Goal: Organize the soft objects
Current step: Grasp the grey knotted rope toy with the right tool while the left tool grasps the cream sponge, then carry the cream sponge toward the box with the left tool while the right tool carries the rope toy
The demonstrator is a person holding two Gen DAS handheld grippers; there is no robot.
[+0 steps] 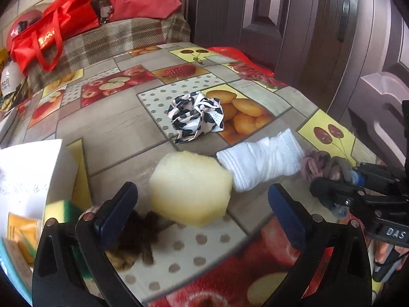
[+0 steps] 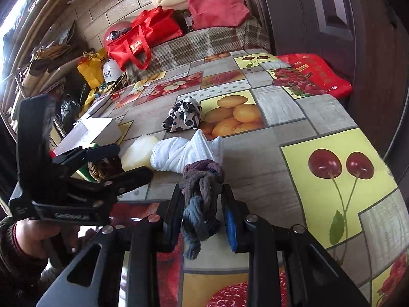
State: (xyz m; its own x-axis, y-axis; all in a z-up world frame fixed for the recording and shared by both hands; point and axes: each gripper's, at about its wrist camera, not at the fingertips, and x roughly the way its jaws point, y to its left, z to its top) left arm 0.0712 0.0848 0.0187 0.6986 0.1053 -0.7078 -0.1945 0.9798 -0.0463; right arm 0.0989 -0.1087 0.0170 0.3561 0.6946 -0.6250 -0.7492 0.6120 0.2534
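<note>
Knotted sock bundle point(image 2: 202, 192) in right claw point(image 2: 203, 209), tail blurred; left claw point(image 1: 202, 204) apart.

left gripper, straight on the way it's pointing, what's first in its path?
Most likely the yellow sponge: it lies just ahead between the open left gripper fingers. Depth is unclear; the white cloth lies beyond.

wall: tan brick point(image 2: 102, 12) | door: dark wood point(image 1: 294, 20) | bench: plaid cover point(image 2: 204, 43) | daylight upper left
</note>
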